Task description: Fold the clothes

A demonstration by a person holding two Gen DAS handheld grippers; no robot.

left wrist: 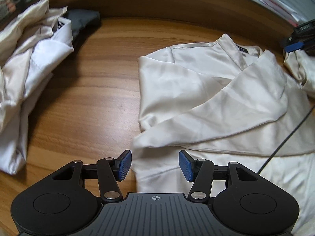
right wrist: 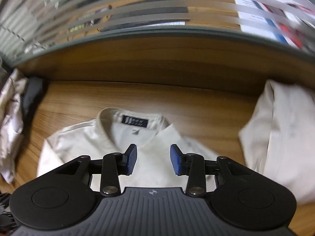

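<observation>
A cream satin shirt (left wrist: pixel 216 98) lies flat on the wooden table (left wrist: pixel 88 98), collar away from me, with one sleeve folded across its front. My left gripper (left wrist: pixel 155 165) is open and empty, just above the shirt's near left edge. In the right wrist view the same shirt (right wrist: pixel 82 143) shows its collar and a dark label (right wrist: pixel 135 121). My right gripper (right wrist: pixel 154 159) is open and empty, hovering over the shirt just below the collar. The right gripper also shows at the far right edge of the left wrist view (left wrist: pixel 299 39).
A heap of unfolded cream and white clothes (left wrist: pixel 25 68) with a dark grey garment (left wrist: pixel 82 21) lies at the left. A folded cream garment (right wrist: pixel 281 137) lies at the right. A black cable (left wrist: pixel 285 139) crosses the shirt. A wooden ledge (right wrist: pixel 157 63) backs the table.
</observation>
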